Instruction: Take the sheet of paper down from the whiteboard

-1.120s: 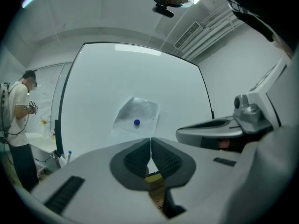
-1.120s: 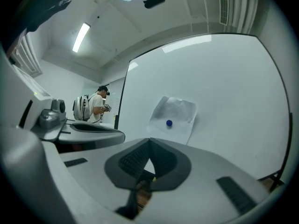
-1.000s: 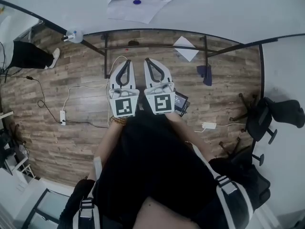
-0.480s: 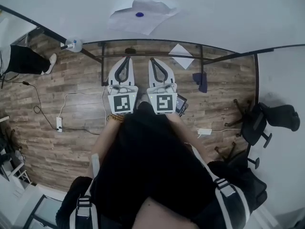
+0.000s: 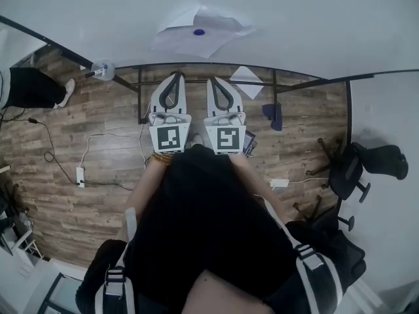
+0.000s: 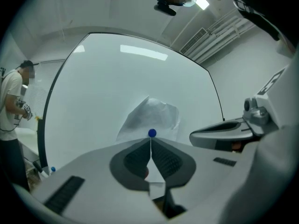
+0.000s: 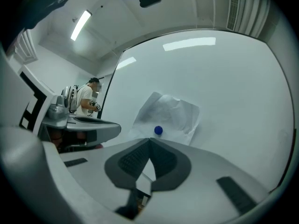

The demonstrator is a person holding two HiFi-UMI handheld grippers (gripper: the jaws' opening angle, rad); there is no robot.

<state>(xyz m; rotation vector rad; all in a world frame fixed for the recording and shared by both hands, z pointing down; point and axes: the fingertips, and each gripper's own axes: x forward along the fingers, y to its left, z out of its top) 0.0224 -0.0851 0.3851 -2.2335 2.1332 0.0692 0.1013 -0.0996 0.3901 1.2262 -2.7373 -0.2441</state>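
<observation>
— Tongs?
— Left tongs (image 5: 176, 76) were shut, nothing in 'em. Right tongs (image 5: 213, 80) same, right beside.
— Sheet?
— Crumpled sheet (image 5: 178, 38) hung on the whiteboard (image 5: 314, 18) under a blue magnet (image 5: 199, 32), ahead of my tips, not touching.
</observation>
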